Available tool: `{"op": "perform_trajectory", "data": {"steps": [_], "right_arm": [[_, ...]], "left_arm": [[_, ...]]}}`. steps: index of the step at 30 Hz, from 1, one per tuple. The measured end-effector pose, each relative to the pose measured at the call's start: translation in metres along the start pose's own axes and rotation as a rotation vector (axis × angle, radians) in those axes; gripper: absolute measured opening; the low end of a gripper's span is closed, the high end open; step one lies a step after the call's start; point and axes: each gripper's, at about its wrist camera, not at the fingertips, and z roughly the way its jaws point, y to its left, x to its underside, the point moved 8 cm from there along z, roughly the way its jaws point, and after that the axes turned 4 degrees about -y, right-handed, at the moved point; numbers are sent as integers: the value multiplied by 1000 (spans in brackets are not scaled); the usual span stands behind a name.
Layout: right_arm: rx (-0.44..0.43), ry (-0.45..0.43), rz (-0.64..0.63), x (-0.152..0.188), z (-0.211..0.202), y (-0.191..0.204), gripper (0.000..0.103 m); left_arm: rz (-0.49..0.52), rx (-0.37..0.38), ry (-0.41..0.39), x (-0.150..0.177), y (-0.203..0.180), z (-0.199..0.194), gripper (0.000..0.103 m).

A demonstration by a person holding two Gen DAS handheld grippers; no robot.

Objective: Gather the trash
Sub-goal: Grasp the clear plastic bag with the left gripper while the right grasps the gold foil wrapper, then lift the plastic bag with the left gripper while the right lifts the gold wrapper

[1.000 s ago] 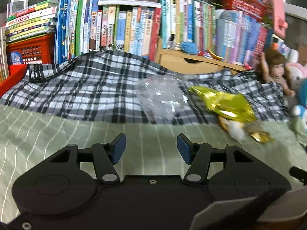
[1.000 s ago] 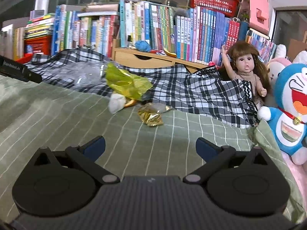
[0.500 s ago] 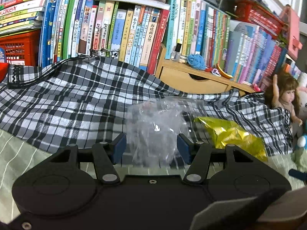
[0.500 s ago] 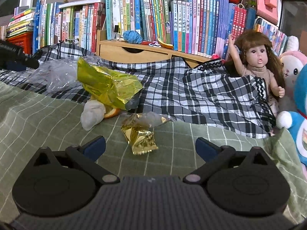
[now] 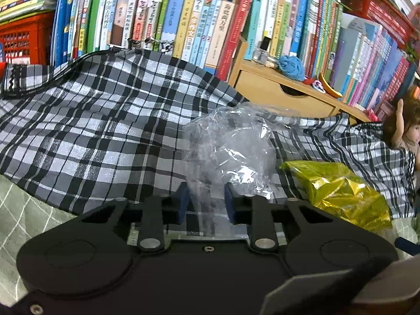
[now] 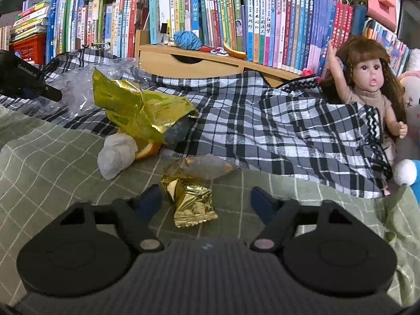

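A crumpled clear plastic bag (image 5: 231,152) lies on the plaid cloth (image 5: 92,136). My left gripper (image 5: 204,204) has its blue pads pressed against the bag's lower end, shut on it. Beside the bag sits a yellow foil bag (image 5: 338,191) (image 6: 139,110). In the right wrist view a small gold wrapper (image 6: 193,204) rests on the green checked cover, between the fingers of my right gripper (image 6: 206,200), which is open and not touching it. Just beyond are a clear wrapper (image 6: 207,168), a white tissue wad (image 6: 116,155) and an orange peel (image 6: 148,149).
Rows of books (image 5: 210,26) and a wooden drawer shelf (image 6: 199,60) line the back. A doll (image 6: 367,86) and plush toys (image 6: 409,170) crowd the right side. A red basket (image 5: 23,39) stands at the far left. Green checked cover (image 6: 52,162) spreads in front.
The left gripper moved forward onto the clear bag and its fingers narrowed around it. The right gripper advanced until the gold wrapper lay between its open fingers.
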Motion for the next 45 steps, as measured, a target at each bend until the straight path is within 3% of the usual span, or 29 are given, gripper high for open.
{"op": "perform_trajectory", "data": {"steps": [2,6,9,24,45], "right_arm": [[-12,1,3,1,1,1,68],[-29,6,5,3,3,4,40],[-39,7,10,5,4,4,36],[-67,-20,35,0,-13,8,37],[-105,-89,-13,-6,-80,28,36]], "left_arm": [[15,5,-8,2,-3,-1,22],[21,15,-25,4,-8,-3,19],[30,16,-32,6,-9,-2,14],[-32,7,-70,0,-1,-19,6],[5,8,-129,4,-6,-98,4]]}}
